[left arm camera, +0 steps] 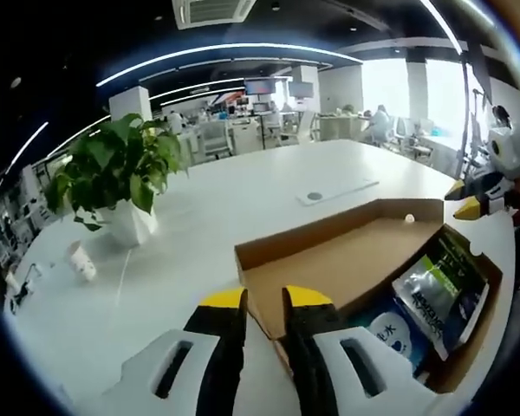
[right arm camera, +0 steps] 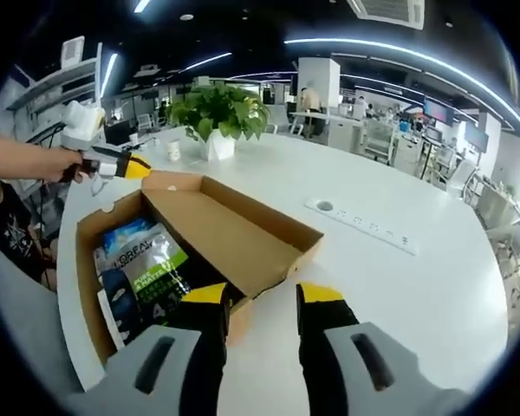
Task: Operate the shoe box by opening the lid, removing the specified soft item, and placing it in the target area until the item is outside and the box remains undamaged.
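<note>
An open-plan office: long ceiling light strips [left arm camera: 243,52], rows of desks with monitors [left arm camera: 260,87], a potted plant [left arm camera: 113,173] and a power strip [right arm camera: 364,227] on the large white counter [left arm camera: 243,182].

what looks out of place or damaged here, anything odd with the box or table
Nothing stands out. The shoe box sits open on the white table, its lid flap and walls looking intact, with the soft packets lying inside. The potted plant and paper cup stand upright.

We cannot read the packets [right arm camera: 147,260] in the shoe box [right arm camera: 269,227], whose lower ends hide behind its wall and the right hand-held gripper [right arm camera: 264,303], and distant people beyond the counter [right arm camera: 433,286] blur.
</note>
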Available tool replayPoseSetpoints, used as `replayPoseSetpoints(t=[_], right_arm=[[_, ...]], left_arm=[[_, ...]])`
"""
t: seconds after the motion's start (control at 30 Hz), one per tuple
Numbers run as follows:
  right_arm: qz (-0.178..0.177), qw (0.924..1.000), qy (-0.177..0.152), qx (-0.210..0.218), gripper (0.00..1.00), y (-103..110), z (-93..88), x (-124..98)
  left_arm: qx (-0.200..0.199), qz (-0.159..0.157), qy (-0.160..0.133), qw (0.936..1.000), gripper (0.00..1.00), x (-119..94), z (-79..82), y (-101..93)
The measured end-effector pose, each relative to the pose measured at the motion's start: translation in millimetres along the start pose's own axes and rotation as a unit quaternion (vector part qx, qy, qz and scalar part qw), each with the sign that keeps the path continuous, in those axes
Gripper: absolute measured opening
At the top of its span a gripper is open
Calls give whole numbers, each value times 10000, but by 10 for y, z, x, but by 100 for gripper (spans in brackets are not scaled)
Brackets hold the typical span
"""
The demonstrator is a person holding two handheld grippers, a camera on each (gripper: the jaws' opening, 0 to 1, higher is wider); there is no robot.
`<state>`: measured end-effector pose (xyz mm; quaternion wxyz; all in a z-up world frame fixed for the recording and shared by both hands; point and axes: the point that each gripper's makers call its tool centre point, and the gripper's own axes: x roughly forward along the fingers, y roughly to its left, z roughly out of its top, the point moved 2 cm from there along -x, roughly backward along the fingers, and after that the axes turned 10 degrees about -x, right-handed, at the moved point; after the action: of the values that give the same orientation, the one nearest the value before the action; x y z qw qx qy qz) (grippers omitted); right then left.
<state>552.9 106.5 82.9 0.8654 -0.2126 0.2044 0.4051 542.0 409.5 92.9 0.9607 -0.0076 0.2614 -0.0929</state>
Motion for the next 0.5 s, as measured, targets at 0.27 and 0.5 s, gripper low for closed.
replayPoseSetpoints(t=[0.27,0.5], right_arm=[[175,9996,-158,146,36,112,52,-118],[319,9987,-162,367,47,225,45,-223]], left_arm=[[2,-312,188,9993,19,-162,-82,-220],[-263,-596,396,9971,25,-247,-174,-399]])
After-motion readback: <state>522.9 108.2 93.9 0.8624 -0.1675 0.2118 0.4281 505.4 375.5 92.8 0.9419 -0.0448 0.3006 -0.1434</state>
